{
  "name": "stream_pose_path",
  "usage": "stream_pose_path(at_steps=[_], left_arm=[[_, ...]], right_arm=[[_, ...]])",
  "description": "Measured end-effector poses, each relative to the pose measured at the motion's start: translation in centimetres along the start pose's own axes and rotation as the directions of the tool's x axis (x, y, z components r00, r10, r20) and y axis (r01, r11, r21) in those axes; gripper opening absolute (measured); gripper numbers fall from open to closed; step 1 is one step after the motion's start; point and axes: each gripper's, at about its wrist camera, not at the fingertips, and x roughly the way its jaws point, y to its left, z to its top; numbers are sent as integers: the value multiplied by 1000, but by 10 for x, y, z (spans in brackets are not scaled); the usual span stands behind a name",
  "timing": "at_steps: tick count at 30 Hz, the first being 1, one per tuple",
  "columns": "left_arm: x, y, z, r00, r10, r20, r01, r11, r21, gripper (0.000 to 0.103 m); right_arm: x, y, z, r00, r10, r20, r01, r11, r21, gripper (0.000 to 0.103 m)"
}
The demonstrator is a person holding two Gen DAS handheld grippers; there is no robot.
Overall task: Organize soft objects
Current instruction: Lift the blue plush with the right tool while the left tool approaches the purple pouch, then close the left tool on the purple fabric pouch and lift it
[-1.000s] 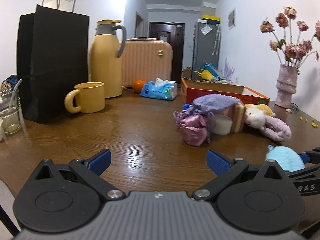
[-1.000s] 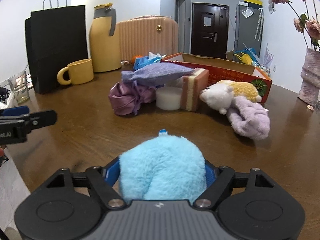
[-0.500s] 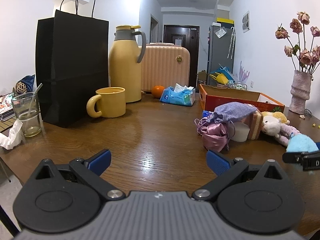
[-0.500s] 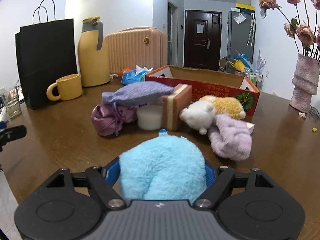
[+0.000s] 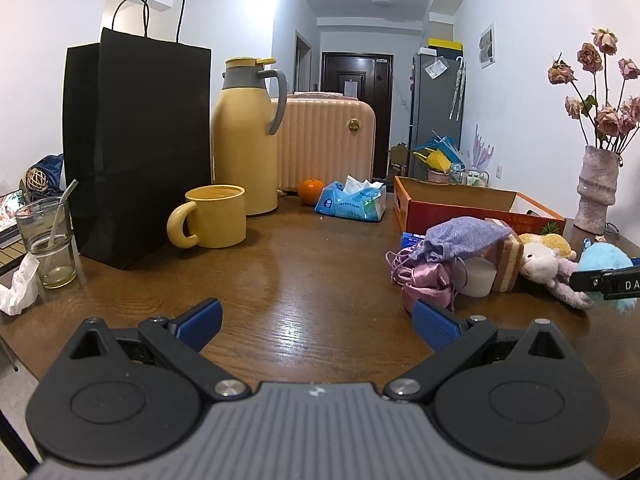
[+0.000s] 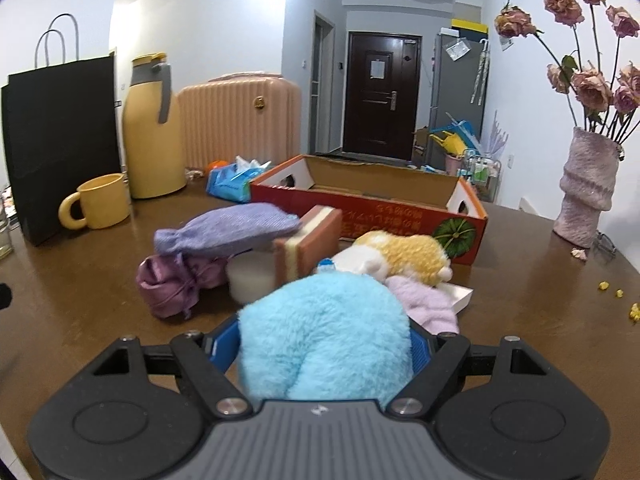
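Note:
My right gripper [image 6: 324, 344] is shut on a fluffy light-blue plush [image 6: 324, 336], held above the wooden table [image 6: 80, 312]; the same blue plush [image 5: 604, 258] shows at the right edge of the left wrist view. Ahead lies a pile: a purple knit pouch [image 6: 228, 230], a pink satin bag [image 6: 176, 282], a pink-and-cream sponge block [image 6: 308, 246], a white and yellow plush animal [image 6: 400, 258] and a lilac fuzzy item [image 6: 424, 304]. Behind the pile stands an open orange cardboard box [image 6: 372, 210]. My left gripper [image 5: 316, 322] is open over bare table, holding nothing.
A black paper bag [image 5: 136, 152], yellow thermos [image 5: 244, 140], yellow mug [image 5: 212, 222], glass with straw [image 5: 46, 248], orange [image 5: 311, 191] and blue tissue pack [image 5: 352, 202] stand at the left and back. A vase of dried roses [image 6: 588, 184] sits far right. A peach suitcase [image 5: 324, 144] stands behind.
My right gripper has carried the blue plush up and forward, closer to the pile and the box. The left gripper's view has tilted upward slightly; its jaws stay open.

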Motion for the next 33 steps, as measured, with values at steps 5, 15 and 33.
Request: stream_pose_path(at_steps=[5, 15, 33], left_arm=[[13, 0, 6, 1000, -10, -18, 11, 1000, 4, 103], [49, -21, 22, 997, -56, -53, 59, 997, 57, 103], [150, -97, 29, 973, -131, -191, 164, 973, 166, 103]], right_arm=[[10, -10, 7, 1000, -22, -5, 22, 1000, 18, 79], [35, -31, 15, 998, -52, -28, 53, 998, 47, 80], [69, -80, 14, 997, -81, -14, 82, 983, 164, 80]])
